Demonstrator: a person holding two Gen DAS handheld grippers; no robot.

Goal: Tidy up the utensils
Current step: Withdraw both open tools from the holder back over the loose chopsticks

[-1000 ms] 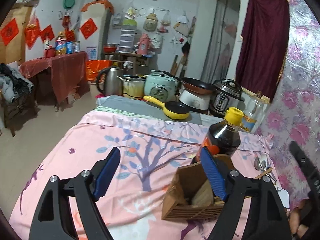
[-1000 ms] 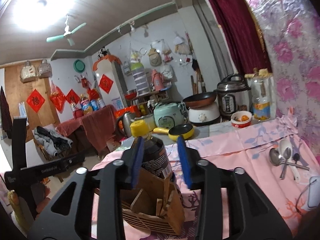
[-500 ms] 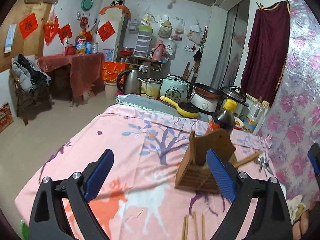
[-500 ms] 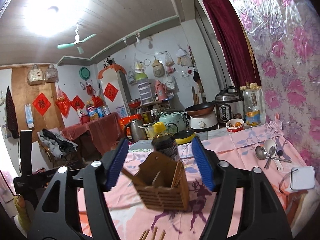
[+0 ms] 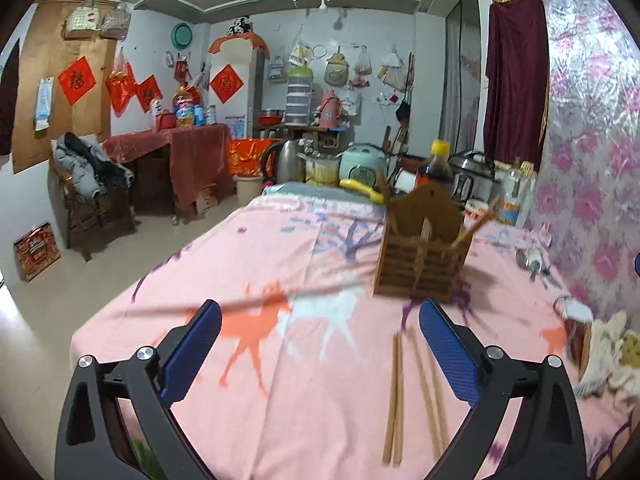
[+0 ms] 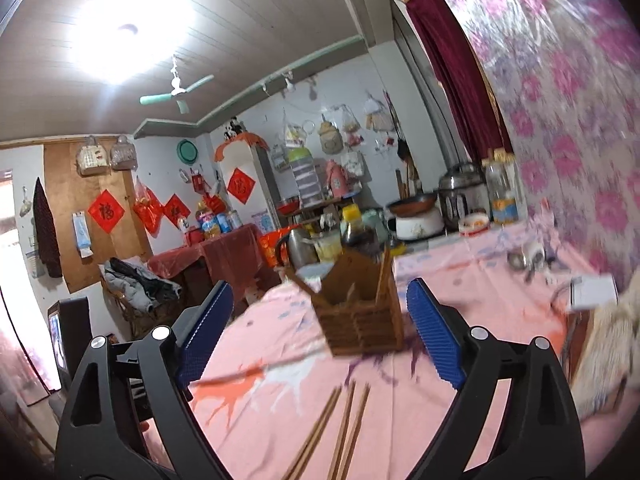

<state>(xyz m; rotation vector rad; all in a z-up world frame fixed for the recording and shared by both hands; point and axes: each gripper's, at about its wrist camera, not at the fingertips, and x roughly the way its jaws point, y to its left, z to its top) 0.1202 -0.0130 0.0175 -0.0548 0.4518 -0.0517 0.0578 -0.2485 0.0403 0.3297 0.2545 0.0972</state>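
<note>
A wooden slatted utensil holder point(image 5: 422, 254) stands on the pink tablecloth point(image 5: 320, 380), with a chopstick leaning out of it; it also shows in the right wrist view point(image 6: 360, 316). Several loose wooden chopsticks point(image 5: 396, 396) lie on the cloth nearer me, also in the right wrist view point(image 6: 340, 436). Metal spoons point(image 5: 532, 260) lie at the far right, blurred. My left gripper point(image 5: 320, 354) is open and empty, well short of the holder. My right gripper point(image 6: 320, 332) is open and empty, held back from the holder, above the chopsticks.
A dark sauce bottle point(image 5: 436, 168) with a yellow cap stands behind the holder. Pots, a rice cooker and a yellow pan point(image 5: 362, 190) crowd the table's far end. A cloth point(image 5: 612, 360) and a white card point(image 6: 592, 290) lie at the right edge.
Both grippers have pulled back from the holder, which now looks smaller and farther. The right gripper has opened wide. The loose chopsticks have come into view.
</note>
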